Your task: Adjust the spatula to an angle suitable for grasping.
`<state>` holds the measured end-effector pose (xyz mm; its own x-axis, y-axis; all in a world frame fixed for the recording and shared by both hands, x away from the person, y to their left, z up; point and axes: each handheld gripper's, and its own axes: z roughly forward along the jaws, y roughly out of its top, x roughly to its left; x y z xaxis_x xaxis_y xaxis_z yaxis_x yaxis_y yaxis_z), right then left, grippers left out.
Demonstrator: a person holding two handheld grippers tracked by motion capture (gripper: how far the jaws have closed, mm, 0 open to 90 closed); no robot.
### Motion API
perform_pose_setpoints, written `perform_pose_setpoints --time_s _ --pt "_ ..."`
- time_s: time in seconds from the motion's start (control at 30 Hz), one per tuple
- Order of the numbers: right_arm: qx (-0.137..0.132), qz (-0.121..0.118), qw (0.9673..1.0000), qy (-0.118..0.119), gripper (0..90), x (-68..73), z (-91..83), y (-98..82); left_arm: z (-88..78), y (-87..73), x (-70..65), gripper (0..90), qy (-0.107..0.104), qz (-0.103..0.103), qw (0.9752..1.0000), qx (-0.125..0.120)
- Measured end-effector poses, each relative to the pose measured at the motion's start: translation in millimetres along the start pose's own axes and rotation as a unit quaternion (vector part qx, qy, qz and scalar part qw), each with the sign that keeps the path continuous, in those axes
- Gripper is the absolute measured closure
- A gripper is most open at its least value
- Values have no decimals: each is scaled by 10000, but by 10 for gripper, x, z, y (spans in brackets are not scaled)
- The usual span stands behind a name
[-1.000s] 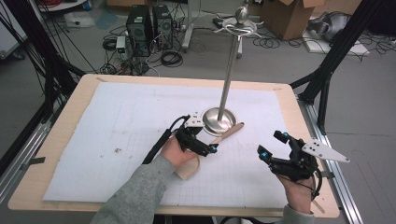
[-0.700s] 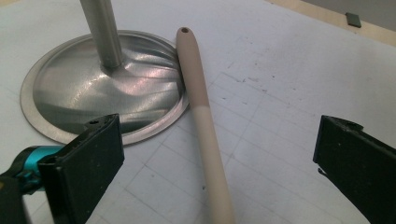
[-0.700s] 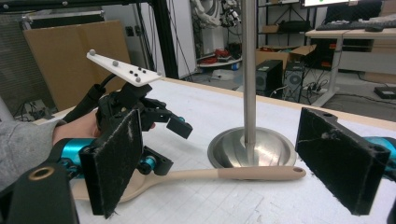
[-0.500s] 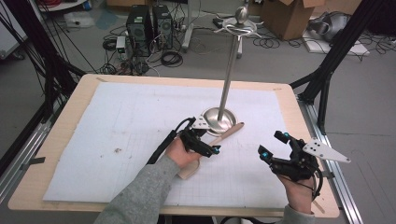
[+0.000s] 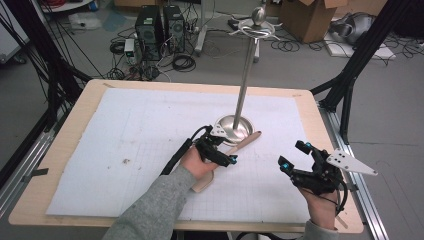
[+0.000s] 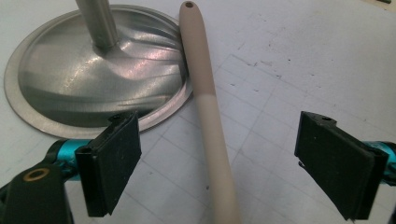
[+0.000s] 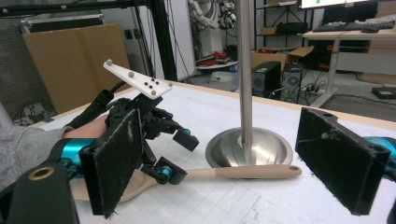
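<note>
Now the left gripper (image 5: 226,152) has settled low over the handle of the wooden spoon (image 5: 243,142), and its jaws have just been closing: in the left gripper view the 2 black pads (image 6: 114,161) stand on either side of the handle (image 6: 205,107), with a clear gap to each, so nothing is clamped yet. Compared with the high view a second ago, the left hand (image 5: 197,162) has shifted only slightly toward the stand, while the right hand has kept its place near the table's right front corner. The spoon lies flat on the white gridded mat (image 5: 100,145), right of the table's middle and toward its front edge, its bowl pointing toward the front edge and partly under the left hand, and its holed handle tip resting against the rim of the steel stand's round base (image 6: 88,74). The right gripper (image 5: 292,157) hovers well apart to the right, jaws wide and holding nothing, as the right gripper view confirms with both pads (image 7: 343,156) spread around bare air. My reading is that the grasp is in its last stage: the narrowing jaws are lined up across the handle, and a little more closing should pinch it. Because the tip touches the base, lifting may nudge the stand (image 5: 245,75).
</note>
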<state>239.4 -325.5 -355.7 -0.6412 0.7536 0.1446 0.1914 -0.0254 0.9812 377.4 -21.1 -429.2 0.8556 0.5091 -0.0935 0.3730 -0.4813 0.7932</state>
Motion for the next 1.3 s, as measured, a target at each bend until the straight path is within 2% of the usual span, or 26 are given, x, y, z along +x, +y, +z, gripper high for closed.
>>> perform_pose_setpoints --time_s 0.1,0.2,0.23,0.47,0.67,0.87,1.07,1.2,1.3 --pt "-29 -11 10000 3 142 -9 -9 0 18 7 -2 181 34 84 9999 96" --pt "-18 29 10000 -18 142 -15 -22 -4 30 8 -23 253 62 140 9998 146" --pt "-18 29 10000 -18 142 -15 -22 -4 34 11 -24 253 65 175 9997 167" --pt "-30 42 10000 -7 141 -18 -31 -5 69 24 -28 306 123 123 9993 338" --pt "-37 46 10000 -6 142 -22 -31 -6 86 27 -12 382 81 -97 9988 470" --pt "-58 20 10000 -9 142 -19 -32 -2 105 32 -21 413 134 -99 9982 585" --pt "-64 18 10000 -2 142 -24 -36 -2 152 45 -44 454 168 -2 9957 912" --pt "-49 47 10000 -21 142 -26 -47 -2 155 43 -42 484 201 -113 9961 857" --pt "-58 35 10000 -22 142 -28 -50 -3 148 46 -44 505 231 -56 9955 917"
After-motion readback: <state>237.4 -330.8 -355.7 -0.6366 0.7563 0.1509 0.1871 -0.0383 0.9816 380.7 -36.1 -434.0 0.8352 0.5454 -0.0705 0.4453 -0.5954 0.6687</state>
